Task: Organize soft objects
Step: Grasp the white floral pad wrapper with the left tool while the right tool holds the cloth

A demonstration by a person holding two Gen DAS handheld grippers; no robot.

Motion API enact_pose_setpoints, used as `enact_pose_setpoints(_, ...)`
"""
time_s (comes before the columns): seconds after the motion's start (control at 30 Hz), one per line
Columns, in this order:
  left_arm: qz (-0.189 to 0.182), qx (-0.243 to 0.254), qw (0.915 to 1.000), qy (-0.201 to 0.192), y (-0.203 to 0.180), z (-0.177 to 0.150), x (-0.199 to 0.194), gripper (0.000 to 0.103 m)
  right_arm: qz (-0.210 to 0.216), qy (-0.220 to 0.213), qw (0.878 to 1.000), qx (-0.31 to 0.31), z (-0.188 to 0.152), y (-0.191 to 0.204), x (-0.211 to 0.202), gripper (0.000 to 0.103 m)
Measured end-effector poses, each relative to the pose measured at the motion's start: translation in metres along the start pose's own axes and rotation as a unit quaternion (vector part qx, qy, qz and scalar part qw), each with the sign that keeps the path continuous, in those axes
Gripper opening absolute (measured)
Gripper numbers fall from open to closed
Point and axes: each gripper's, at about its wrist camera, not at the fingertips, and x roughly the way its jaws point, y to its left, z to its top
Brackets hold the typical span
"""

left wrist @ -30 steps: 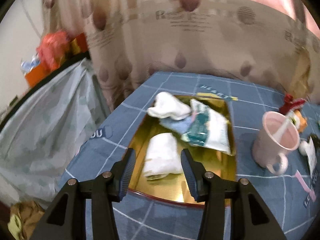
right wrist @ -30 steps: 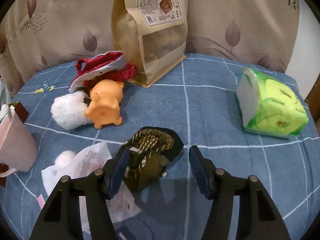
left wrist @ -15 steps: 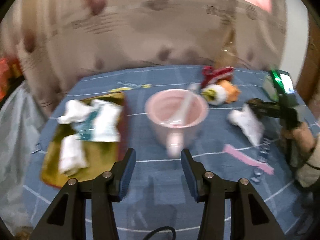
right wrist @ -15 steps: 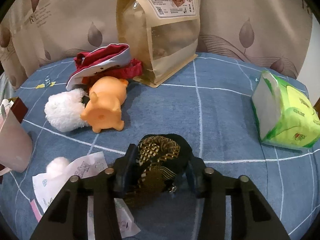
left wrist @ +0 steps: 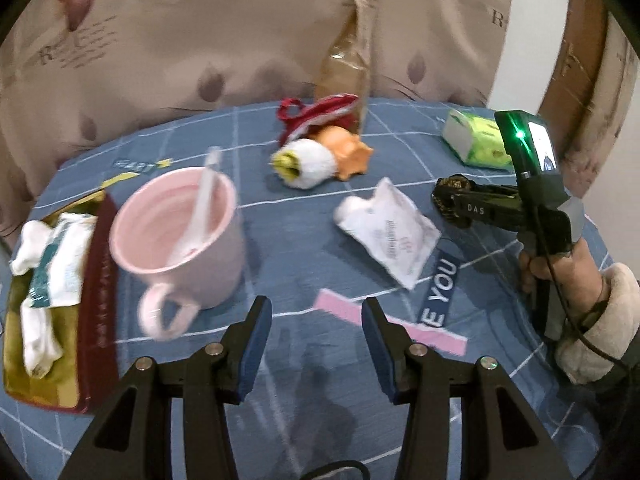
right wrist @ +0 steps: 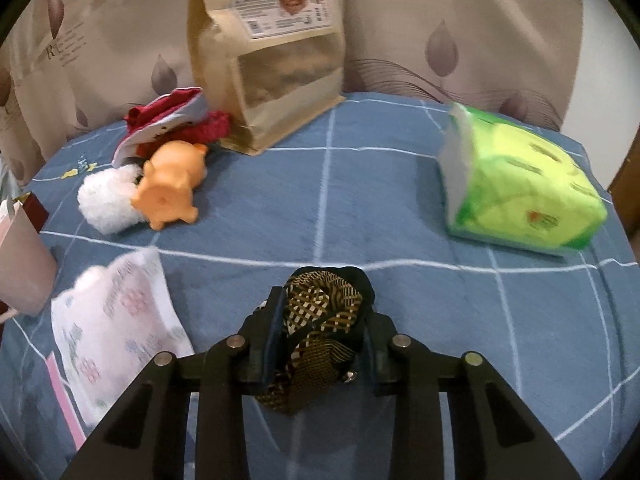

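Blue checked cloth (left wrist: 288, 216) covered the table in both views. Seen from the left wrist, at far left lay a gold-lined box (left wrist: 94, 320) with a dark red rim, holding white socks (left wrist: 38, 332) and a white-and-teal packet (left wrist: 60, 264). Touching its right wall stood a pink mug (left wrist: 180, 248) with a white spoon (left wrist: 196, 216) leaning inside. Low in the centre, the left gripper (left wrist: 316, 332) hung above bare cloth, its jaws spread wide with nothing between them. Beyond it lay a white fluffy toy (left wrist: 310, 162) touching an orange pig toy (left wrist: 348, 152), with a red cloth (left wrist: 320, 112) and a brown paper bag (left wrist: 352, 68) behind them. A white sachet (left wrist: 390, 232) lay near centre right. Further right, the right gripper (left wrist: 452, 200), carried by a person's hand (left wrist: 560, 264) in a cream sleeve (left wrist: 596, 320), pointed toward the sachet. A green tissue pack (left wrist: 476, 140) lay behind it.

Seen from the right wrist, the same mug, sachet (right wrist: 116, 328), fluffy toy (right wrist: 108, 204), pig toy (right wrist: 168, 188) and paper bag (right wrist: 268, 52) ran from left to centre. At centre bottom, the jaws of the right gripper (right wrist: 324, 344) were closing on a black and gold patterned pouch (right wrist: 320, 320), both pads pressing its sides as it rested on the cloth. The tissue pack (right wrist: 520, 196) lay well apart at right.
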Motion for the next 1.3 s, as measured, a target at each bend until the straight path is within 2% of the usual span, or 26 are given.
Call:
enact_pose_setpoints(0.23,-0.054,0.016,0.9979,0.03,-0.026,0.016,0.031,0.048,-0.013,-0.002,1.0,0.007,-0.012,-0.013,-0.009,0.03)
enact_pose_setpoints(0.4,-0.08,0.007,0.9953,0.054,-0.039,0.024,0.056,0.048,-0.012,-0.004,1.0,0.007,-0.012,-0.014,-0.009,0.03)
enact_pose_setpoints(0.53,-0.099,-0.019,0.9916,0.08,-0.039,0.026,0.077,0.048,-0.004,-0.004,1.0,0.013,-0.014,-0.015,-0.01,0.031)
enact_pose_setpoints(0.7,-0.096,-0.042,0.9904,0.09,-0.038,0.032,0.093,0.048,0.0,-0.004,1.0,0.015,-0.014,-0.017,-0.009,0.033)
enact_pose_setpoints(0.87,-0.109,-0.066,0.9888,0.079,-0.037,0.042,0.099,0.048,0.004,-0.004,1.0,0.015,-0.013,-0.018,-0.009,0.034)
enact_pose_setpoints(0.93,-0.119,-0.076,0.9875,0.07,-0.035,0.043,0.099,0.041,0.005,-0.004,1.0,0.013,-0.013,-0.018,-0.009,0.035)
enact_pose_setpoints(0.97,-0.118,-0.078,0.9876,0.068,-0.035,0.044,0.099,0.021,0.005,-0.004,1.0,0.013,-0.013,-0.018,-0.009,0.035)
enact_pose_setpoints(1.0,-0.119,-0.077,0.9872,0.073,-0.035,0.044,0.1,0.009,0.006,-0.004,1.0,0.014,-0.013,-0.018,-0.009,0.035)
enact_pose_setpoints(1.07,-0.122,-0.078,0.9863,0.079,-0.035,0.042,0.102,0.006,0.007,-0.004,1.0,0.014,-0.013,-0.018,-0.009,0.035)
enact_pose_setpoints(1.3,-0.134,-0.051,0.9884,0.051,-0.046,0.041,0.081,0.003,0.007,-0.004,1.0,0.014,-0.013,-0.017,-0.009,0.035)
